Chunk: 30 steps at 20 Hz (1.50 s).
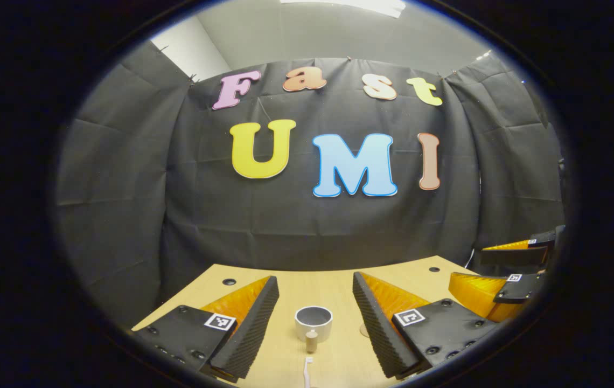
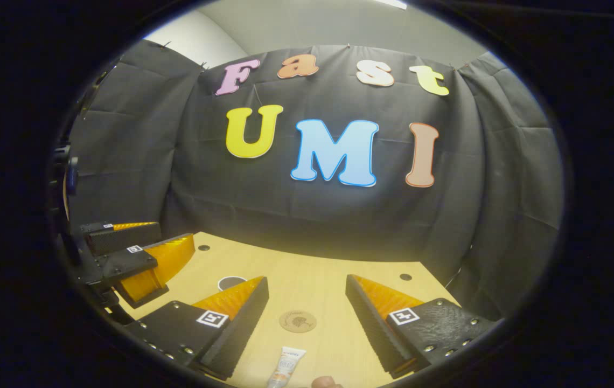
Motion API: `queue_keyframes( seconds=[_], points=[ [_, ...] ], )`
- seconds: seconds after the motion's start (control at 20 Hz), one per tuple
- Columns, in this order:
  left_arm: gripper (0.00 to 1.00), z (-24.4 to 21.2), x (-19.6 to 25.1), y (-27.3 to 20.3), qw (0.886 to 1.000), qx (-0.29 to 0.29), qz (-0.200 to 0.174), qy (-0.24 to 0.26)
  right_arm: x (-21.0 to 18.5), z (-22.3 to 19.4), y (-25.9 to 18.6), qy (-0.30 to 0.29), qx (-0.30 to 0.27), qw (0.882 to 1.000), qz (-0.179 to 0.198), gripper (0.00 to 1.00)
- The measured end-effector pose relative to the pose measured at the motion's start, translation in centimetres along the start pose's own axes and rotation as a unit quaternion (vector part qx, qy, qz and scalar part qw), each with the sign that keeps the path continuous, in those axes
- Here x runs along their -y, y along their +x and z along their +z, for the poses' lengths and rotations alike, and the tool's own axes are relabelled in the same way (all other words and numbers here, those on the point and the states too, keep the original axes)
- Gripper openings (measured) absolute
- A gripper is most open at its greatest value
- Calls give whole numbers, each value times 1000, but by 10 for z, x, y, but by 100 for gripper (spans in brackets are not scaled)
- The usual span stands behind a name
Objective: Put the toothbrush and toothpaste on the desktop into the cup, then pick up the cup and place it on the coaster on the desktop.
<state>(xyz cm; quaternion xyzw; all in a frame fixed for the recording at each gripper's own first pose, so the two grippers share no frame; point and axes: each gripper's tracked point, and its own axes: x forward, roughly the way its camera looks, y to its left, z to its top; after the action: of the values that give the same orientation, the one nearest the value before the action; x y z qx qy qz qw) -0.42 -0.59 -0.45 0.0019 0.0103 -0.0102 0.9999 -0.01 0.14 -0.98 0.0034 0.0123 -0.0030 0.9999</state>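
The round pale grey cup [image 1: 313, 322] stands upright on the light wooden desktop [image 1: 323, 285], and what shows of its dark inside holds nothing. Just in front of it stands a small tan knob-shaped thing [image 1: 311, 340], touching or nearly touching the cup wall — I cannot tell which. Nearer the camera lies the thin white toothbrush [image 1: 307, 371], flat on the wood.

The left gripper [image 1: 315, 323] hangs above the desk with its two ridged wedge-shaped fingers spread wide apart, and nothing is between them but the cup farther off. The right gripper [image 2: 307, 323] also has its fingers wide apart and holds nothing. In the right gripper view the white toothpaste tube [image 2: 285, 367] lies flat near the bottom edge. Beyond it sits the flat round brown coaster [image 2: 297, 321], well apart from the cup rim [image 2: 231, 281], which peeks out behind one finger.

The desktop is smooth, with small dark round holes [image 1: 229, 282] near the back corners — there is bare wood all around the cup and the coaster, up to the black cloth wall [image 2: 312, 215]
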Motion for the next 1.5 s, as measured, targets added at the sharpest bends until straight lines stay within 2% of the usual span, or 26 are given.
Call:
queue_keyframes(
  seconds=[0.1, 0.25, 0.3, 0.4, 0.7, 0.85, 0.9, 1.0, 1.3, 1.5],
  points=[
    [100, -2, 0, 1, 1000, -2, 1, -1, 1, -3, 0, 3, -4, 1000, 1, 93],
    [81, -3, 0, 3, 1000, -3, 2, -3, 1, -5, 2, 5, -8, 1000, 1, 93],
    [81, -5, 1, 4, 1000, -6, 0, -4, 2, -7, 3, 6, -11, 1000, 1, 93],
    [100, -13, 2, 6, 1000, -17, -2, -13, 0, -14, 5, 10, -22, 1000, 5, 93],
    [100, -49, -6, 9, 997, -71, 8, -35, -5, -48, 13, 19, -89, 996, 13, 93],
    [100, -70, -3, 11, 993, -111, 7, -37, -8, -72, 16, 31, -136, 990, 14, 93],
    [100, -80, -2, 12, 991, -126, 4, -41, -10, -81, 17, 38, -153, 987, 17, 93],
    [91, -102, 4, 14, 986, -162, -4, -50, -11, -102, 20, 51, -192, 980, 21, 92],
    [92, -159, 10, 17, 959, -275, -6, -68, -16, -162, 9, 112, -308, 944, 27, 93],
    [92, -193, 6, 8, 937, -339, 1, -81, -17, -187, 11, 142, -354, 924, 22, 94]
  ],
)
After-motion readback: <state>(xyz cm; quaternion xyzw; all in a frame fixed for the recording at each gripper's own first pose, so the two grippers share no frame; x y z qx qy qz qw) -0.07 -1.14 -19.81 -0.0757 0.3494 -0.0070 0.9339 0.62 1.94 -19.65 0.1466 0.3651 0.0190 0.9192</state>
